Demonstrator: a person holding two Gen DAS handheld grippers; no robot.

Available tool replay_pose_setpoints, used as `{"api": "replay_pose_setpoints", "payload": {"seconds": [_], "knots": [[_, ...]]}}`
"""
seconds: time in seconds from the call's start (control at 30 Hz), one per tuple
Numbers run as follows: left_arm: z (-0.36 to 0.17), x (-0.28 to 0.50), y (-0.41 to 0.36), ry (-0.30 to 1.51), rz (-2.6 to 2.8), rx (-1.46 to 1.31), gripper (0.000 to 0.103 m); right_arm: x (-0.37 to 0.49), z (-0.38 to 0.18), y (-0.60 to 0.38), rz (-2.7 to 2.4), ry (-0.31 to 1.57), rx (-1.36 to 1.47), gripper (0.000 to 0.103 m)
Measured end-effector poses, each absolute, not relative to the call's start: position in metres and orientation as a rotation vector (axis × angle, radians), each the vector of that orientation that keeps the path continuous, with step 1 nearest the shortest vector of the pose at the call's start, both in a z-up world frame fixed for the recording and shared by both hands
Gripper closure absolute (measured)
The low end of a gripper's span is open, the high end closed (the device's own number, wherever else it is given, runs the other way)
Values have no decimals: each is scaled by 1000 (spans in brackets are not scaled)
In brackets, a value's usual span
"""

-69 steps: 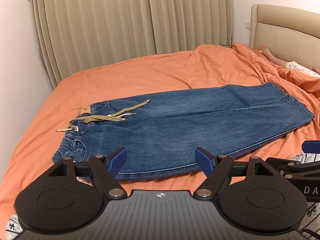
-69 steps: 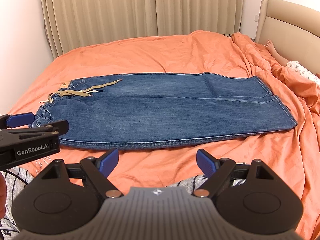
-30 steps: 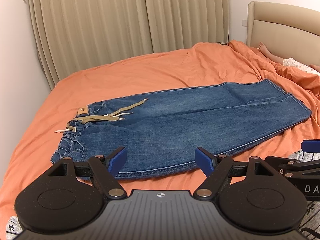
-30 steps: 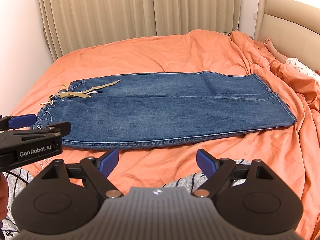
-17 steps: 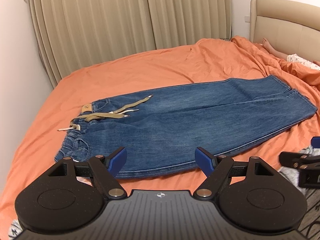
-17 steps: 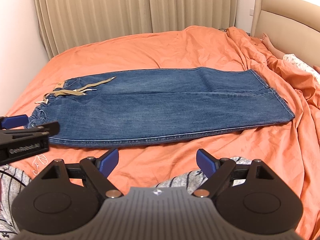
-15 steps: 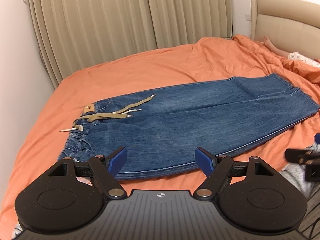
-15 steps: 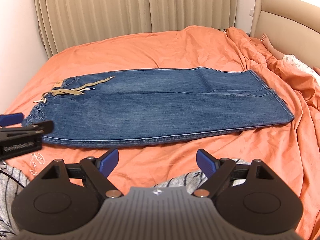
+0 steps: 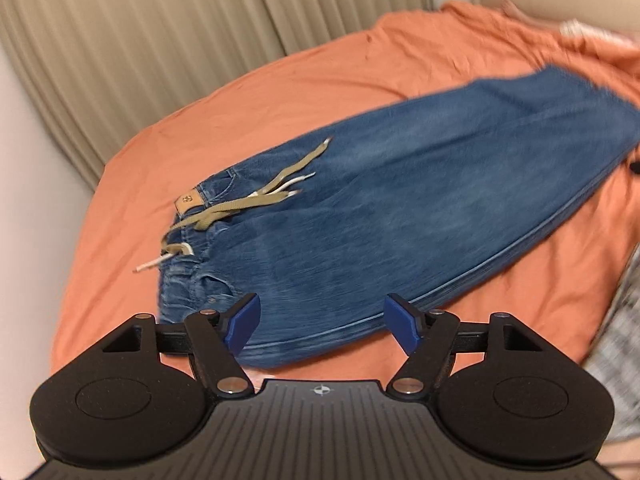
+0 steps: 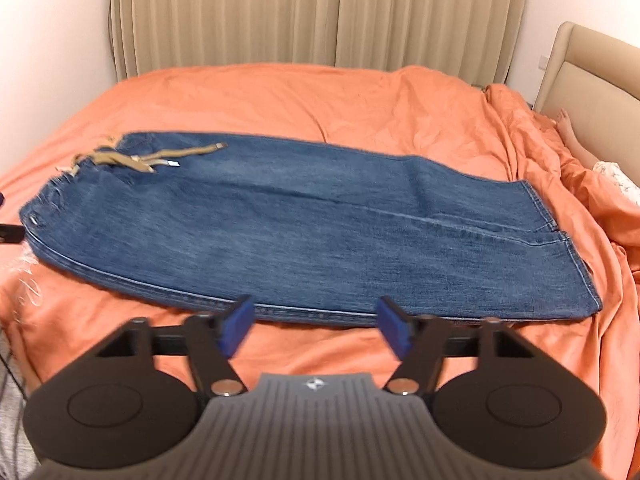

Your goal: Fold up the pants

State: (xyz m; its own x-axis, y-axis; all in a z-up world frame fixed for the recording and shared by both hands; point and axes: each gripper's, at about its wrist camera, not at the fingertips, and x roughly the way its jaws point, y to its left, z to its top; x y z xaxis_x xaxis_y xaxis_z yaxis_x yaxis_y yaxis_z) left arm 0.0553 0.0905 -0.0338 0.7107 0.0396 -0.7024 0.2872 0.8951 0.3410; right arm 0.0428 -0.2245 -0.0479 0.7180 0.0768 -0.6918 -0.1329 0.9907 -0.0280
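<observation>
Blue denim pants spread flat on the orange bed sheet, legs stacked one on the other, waistband toward the curtained wall's left end, hems toward the headboard. Tan drawstring lying loose across the waist.

Left wrist view, tilted and motion-blurred: left tool poised above the near seam close to the waist corner, blue pads apart with nothing between them, jaws just eased slightly inward. Leather patch on the waistband, readable only from here. Grey patterned fabric at the right edge. Hem end smeared by blur.

Right wrist view, steadier: right tool released too, jaws just closing partway yet empty, hanging over the near seam around mid-leg, not touching cloth as far as can be told. Both hems sharp here, the upper leg's cuff set slightly back from the lower one. A bare foot by the headboard, and rumpled sheet folds beside it.
</observation>
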Motion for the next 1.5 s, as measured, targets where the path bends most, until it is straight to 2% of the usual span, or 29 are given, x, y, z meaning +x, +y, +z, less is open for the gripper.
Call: {"api": "replay_pose_setpoints", "payload": {"seconds": [0.1,0.43,0.53,0.6,0.63,0.67,0.77,0.93,1.13,1.3,1.5], "knots": [[-47,63,100,777,-189,601,20,62,-59,-231,131,812,-69,55],[-124,86,131,850,-342,1143,21,117,-76,-252,150,939,-20,59],[-145,88,136,842,-375,1282,29,128,-80,-261,145,984,9,59],[-152,91,140,830,-390,1339,39,136,-82,-267,137,1014,27,60],[-154,93,141,828,-378,1353,49,139,-82,-271,134,1027,31,60],[-156,96,142,825,-355,1361,62,142,-82,-274,131,1037,26,61],[-148,94,143,810,-344,1331,74,146,-78,-285,103,1050,-37,62],[-121,98,147,792,-257,1156,85,146,-67,-322,111,1059,-170,61],[-89,108,138,761,-153,1017,88,142,-73,-371,175,1086,-379,61],[-72,118,133,777,-106,944,88,141,-108,-404,152,1134,-618,60],[-64,126,129,819,-59,885,89,146,-148,-419,121,1112,-775,61]]}}
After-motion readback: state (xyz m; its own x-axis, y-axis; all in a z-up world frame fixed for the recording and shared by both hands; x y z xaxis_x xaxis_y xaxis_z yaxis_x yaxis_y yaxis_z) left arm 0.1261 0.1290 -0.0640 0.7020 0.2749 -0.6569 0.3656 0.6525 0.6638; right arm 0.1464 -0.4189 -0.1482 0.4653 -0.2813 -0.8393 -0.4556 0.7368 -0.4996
